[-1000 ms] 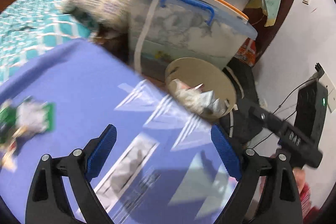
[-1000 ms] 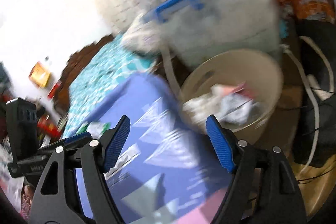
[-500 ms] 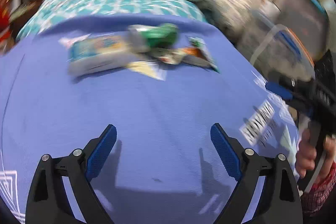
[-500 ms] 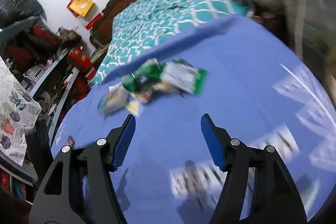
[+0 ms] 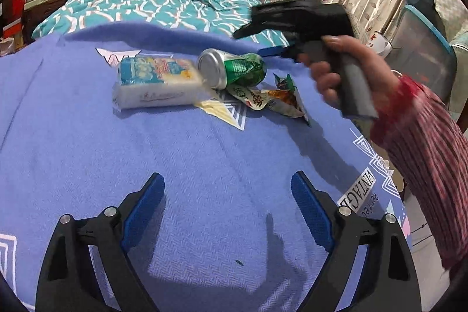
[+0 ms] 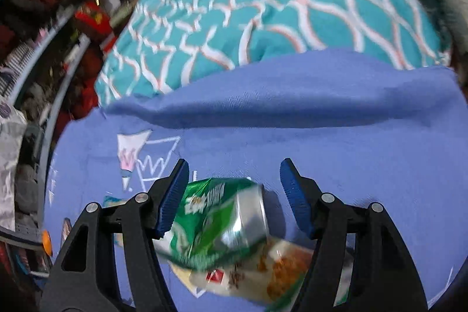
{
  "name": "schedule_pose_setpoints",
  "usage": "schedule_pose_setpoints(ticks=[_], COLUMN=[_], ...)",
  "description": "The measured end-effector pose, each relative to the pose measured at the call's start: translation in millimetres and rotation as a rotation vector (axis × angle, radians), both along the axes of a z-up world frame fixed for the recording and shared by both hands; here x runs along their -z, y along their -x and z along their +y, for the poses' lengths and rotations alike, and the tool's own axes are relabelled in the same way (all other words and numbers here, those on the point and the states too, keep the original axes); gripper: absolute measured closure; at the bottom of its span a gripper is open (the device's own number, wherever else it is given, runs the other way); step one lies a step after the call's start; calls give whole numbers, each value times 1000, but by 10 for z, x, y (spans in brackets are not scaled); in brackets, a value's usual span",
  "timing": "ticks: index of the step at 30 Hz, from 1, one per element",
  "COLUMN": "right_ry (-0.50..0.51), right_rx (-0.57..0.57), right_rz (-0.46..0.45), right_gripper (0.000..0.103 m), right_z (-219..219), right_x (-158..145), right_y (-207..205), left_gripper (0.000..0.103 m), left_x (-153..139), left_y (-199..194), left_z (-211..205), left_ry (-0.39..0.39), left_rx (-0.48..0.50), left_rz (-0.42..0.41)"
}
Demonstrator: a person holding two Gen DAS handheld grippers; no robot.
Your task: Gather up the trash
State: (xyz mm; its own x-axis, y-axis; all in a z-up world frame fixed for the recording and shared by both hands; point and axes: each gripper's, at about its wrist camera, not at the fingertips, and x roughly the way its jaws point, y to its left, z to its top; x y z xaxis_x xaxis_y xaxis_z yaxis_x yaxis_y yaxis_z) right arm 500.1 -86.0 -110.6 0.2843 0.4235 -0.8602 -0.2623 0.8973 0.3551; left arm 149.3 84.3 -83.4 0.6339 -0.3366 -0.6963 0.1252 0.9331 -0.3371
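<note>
right gripper (image 6: 231, 192) jaws spread around the crushed green can (image 6: 222, 218), pads apparently not pressing it; can's long axis runs roughly 8-to-2 o'clock. left gripper (image 5: 228, 206) jaws spread, closing slightly, empty; can at its 12 o'clock, well apart on the tabletop (image 5: 204, 165).

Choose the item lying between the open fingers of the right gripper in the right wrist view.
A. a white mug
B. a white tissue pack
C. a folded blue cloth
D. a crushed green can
D: the crushed green can lies on the blue cloth between the spread fingers of the right gripper, not yet clamped.
</note>
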Motion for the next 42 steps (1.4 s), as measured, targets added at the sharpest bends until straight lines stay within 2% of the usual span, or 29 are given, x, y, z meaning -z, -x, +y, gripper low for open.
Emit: schedule_pose_setpoints(ticks=[3,6,10,17,20,23,25,29,31,33,35,37,38,42], right_ry=[12,-14,-54,-118,-162,-202,-231,-345,-355,-358,-339,-307,-281,-139], right_rx=[-47,-91,-168,-388,-447,-489,-471,-316,-227,-157,-103,-64,-53,-62], right_rz=[75,139,133,116,126,115,76,-44,-114,-141,-161,-168,-176,-239], right_gripper=[38,44,45,45,45,44,44,44,44,44,44,49,55,57], right_z=[58,67,-15,-117,-152,-203,-327,-845,-1137,-1378,-1514,-1570,-1585,-1216], right_x=[168,285,215,126,90,14,-112,-476,-615,-646,-593,-502,-466,-263], right_y=[49,183,475,1405,1878,2299,2479,2551,2576,2609,2700,2780,2841,3115], left_gripper=[19,19,19,18,18,18,18,18,18,18,18,18,18,18], left_x=[-11,-18,-58,-303,-361,-359,-357,-353,-338,-312,-278,-251,-235,-156], left_y=[13,14,50,199,218,186,162,136,139,158,197,253,299,436], left_z=[-6,-12,13,145,200,250,280,316,324,316,307,301,302,257], left_ry=[-7,-15,-5,34,50,67,77,83,88,93,109,130,143,153], left_rx=[-2,-3,-10,-55,-72,-85,-91,-103,-105,-98,-89,-75,-67,-45], left_rz=[-11,-17,-45,-171,-188,-167,-152,-104,-74,-34,-8,23,34,73])
